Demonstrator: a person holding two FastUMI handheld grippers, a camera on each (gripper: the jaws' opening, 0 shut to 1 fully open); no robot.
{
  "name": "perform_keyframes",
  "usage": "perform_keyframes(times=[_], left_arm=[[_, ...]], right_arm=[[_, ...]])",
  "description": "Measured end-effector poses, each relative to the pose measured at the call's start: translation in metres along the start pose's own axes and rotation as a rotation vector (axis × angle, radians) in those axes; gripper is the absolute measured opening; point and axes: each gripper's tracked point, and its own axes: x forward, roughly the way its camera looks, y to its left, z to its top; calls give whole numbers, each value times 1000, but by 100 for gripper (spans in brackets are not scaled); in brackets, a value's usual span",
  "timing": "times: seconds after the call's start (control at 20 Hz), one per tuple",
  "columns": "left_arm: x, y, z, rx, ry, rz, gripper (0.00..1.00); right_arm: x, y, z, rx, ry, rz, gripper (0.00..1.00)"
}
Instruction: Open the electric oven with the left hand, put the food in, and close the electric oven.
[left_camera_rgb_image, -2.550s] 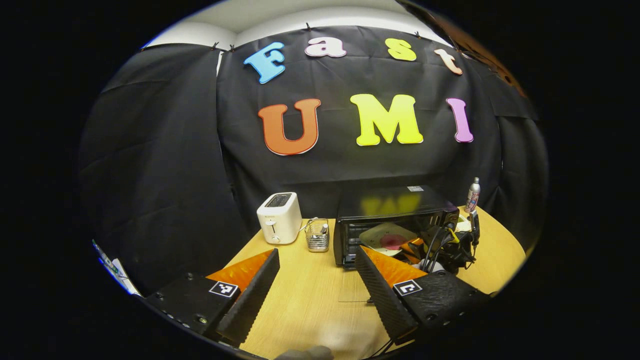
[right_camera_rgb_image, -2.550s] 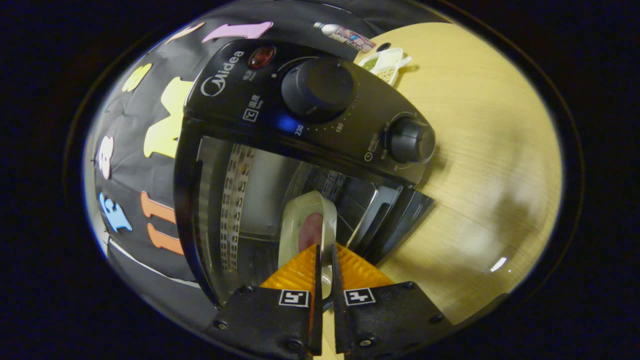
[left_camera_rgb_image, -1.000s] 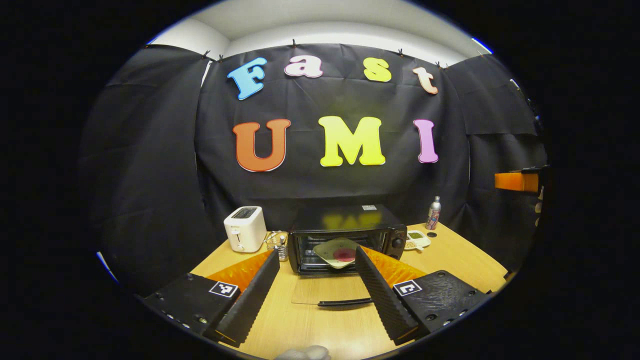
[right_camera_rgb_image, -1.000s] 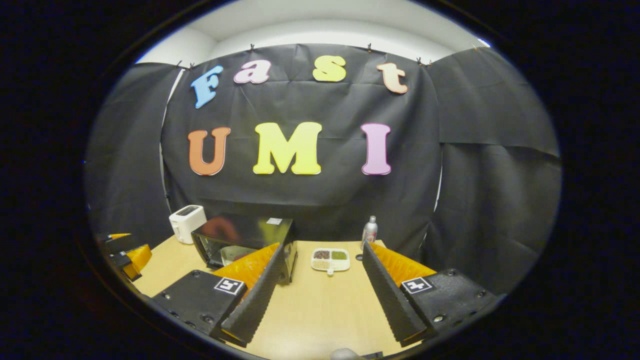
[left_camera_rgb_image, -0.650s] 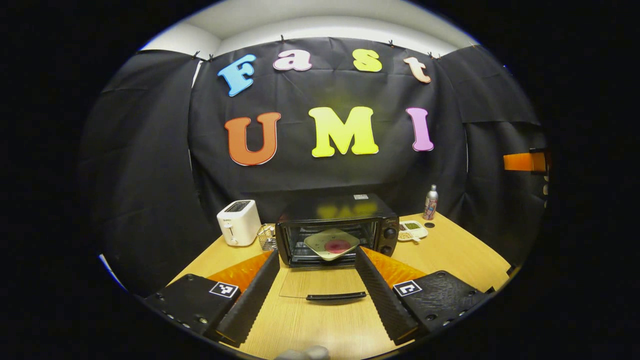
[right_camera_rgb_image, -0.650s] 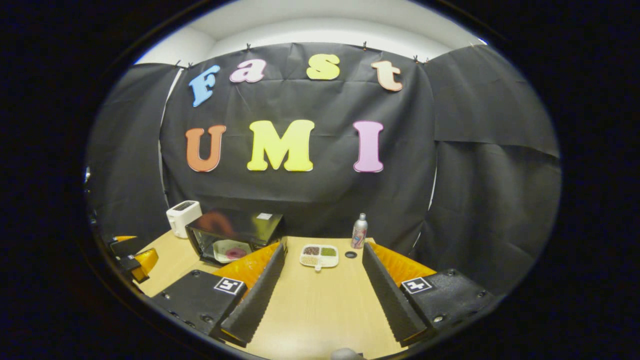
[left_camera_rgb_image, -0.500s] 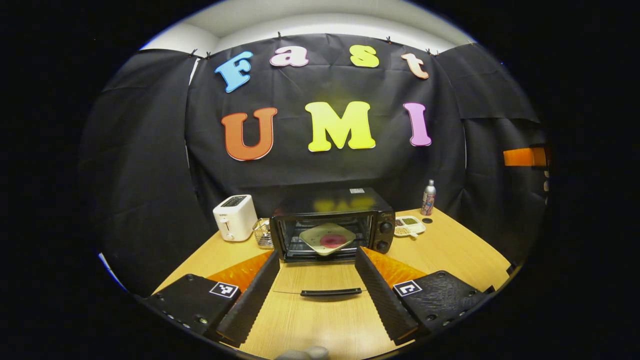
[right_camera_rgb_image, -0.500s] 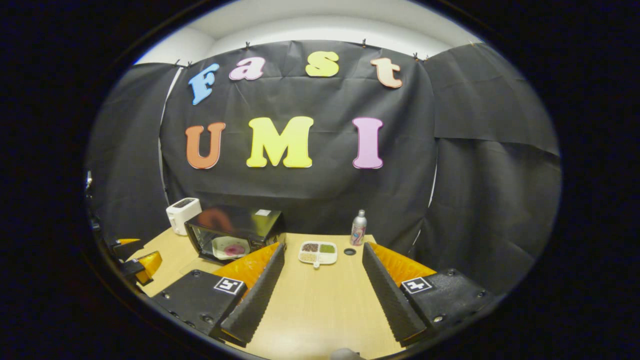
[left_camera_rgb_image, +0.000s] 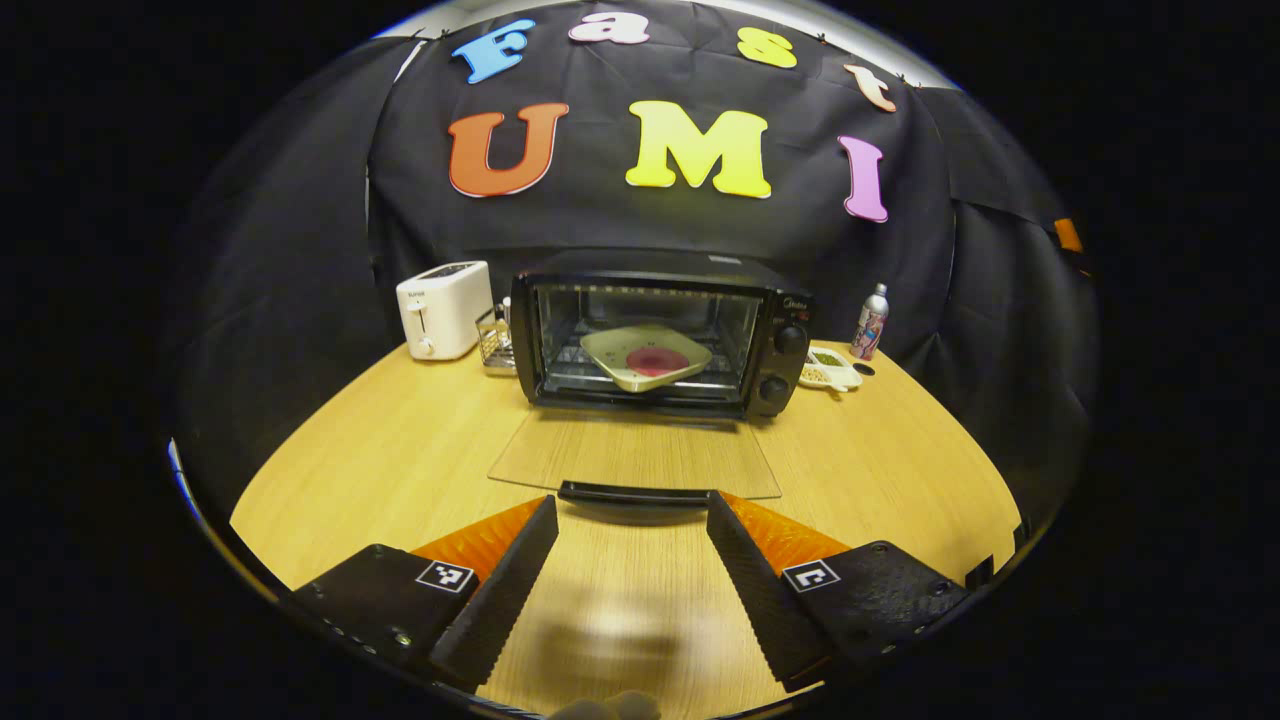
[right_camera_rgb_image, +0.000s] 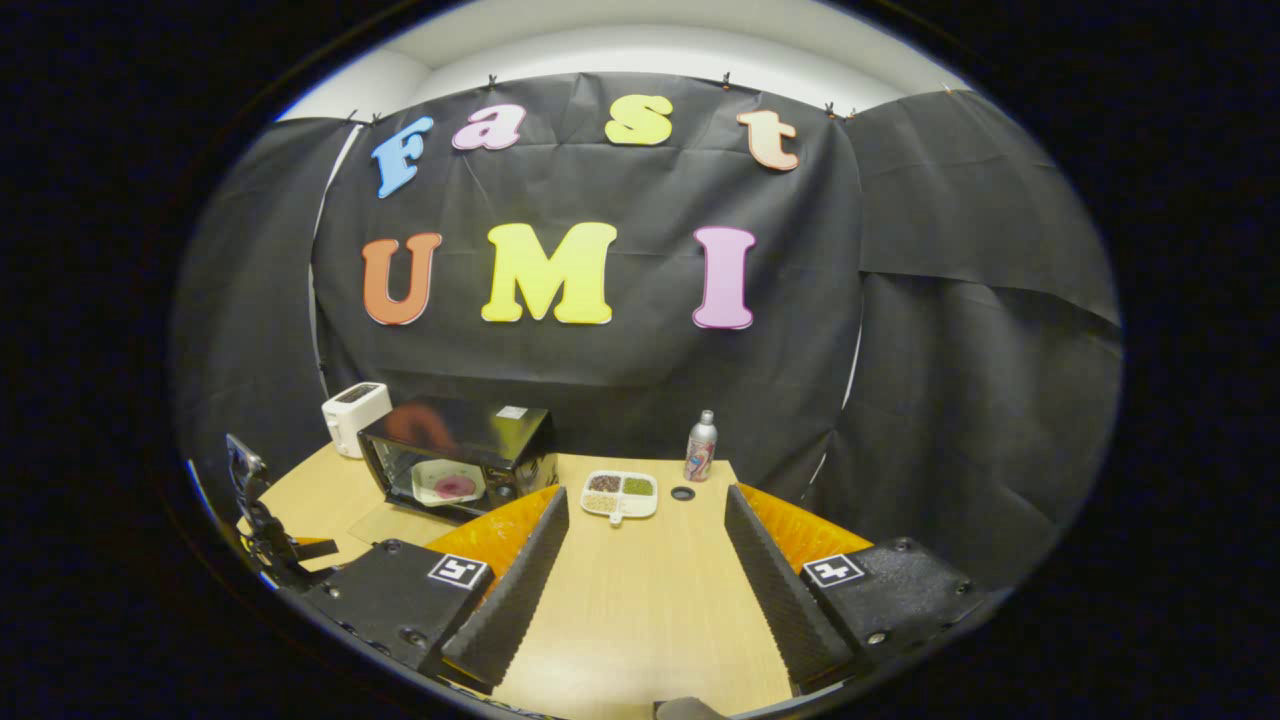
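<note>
Oven door handle (left_camera_rgb_image: 634, 492) lies just beyond the parted fingers (left_camera_rgb_image: 500, 590) (untouched).

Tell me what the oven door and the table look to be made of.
Oven door: clear glass, probably; the table's grain shows through it, and its handle looks like dark plastic. Table: pale wood or wood-look laminate, smooth, with fine straight grain.

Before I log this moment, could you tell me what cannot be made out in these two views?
- What the pink food on the plate is: too small in the left gripper view.
- Contents of the divided dish: too small in the right gripper view.
- Bottle label: too small.
- Wire basket: partly hidden behind the electric oven in the left gripper view.
</note>
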Motion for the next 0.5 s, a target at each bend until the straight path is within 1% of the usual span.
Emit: perform_keyframes(times=[0.2, 0.5], left_arm=[[29, -4, -34, 27, 73, -21, 96], [69, -6, -53, 65, 129, -36, 96]], right_arm=[[-5, -5, -2, -14, 16, -33, 96], [-7, -10, -13, 5, 47, -75, 96]])
